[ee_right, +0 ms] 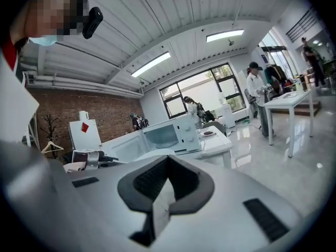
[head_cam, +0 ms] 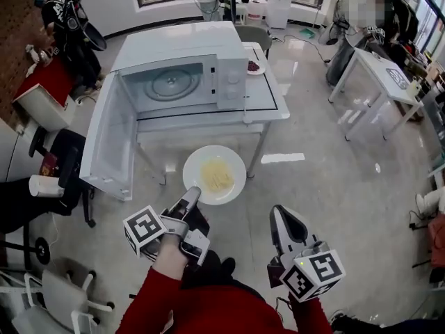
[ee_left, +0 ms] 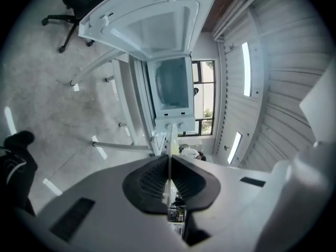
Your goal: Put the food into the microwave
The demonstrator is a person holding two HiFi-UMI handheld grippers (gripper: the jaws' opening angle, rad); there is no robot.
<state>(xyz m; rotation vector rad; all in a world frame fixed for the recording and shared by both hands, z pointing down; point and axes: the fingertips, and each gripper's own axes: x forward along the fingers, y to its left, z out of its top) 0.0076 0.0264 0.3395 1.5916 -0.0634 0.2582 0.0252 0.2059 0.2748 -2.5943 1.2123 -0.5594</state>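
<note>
Here's the round white plate [head_cam: 199, 160] with its heap of pale yellow noodles [head_cam: 217, 177], up in the air above the floor just short of the worktop's [head_cam: 272, 104] near edge, not resting on anything. The left gripper [head_cam: 192, 193] has it: jaws nearly together, pinched on the rim at the side nearest the person, so the plate sticks out level ahead of them. From that gripper's own view the plate shows as a thin white line clamped between the dark pads. Straight beyond it is the boxy white microwave [head_cam: 184, 47] at the middle of the worktop, its cavity with the glass turntable [head_cam: 170, 85] wide open. The opening lies ahead and a touch to the left of the plate. The white door [head_cam: 110, 141] hangs open off the worktop's near-left corner, left of the plate and apart from it. The right gripper [head_cam: 279, 214] is lower right with jaws together and nothing in them, well off the plate, so the left is the working hand. To my eye the next push is forward and up over the near edge, and the door is the thing to watch. A small dish of something red [head_cam: 254, 66] sits at the far-right corner, out of the way.
</note>
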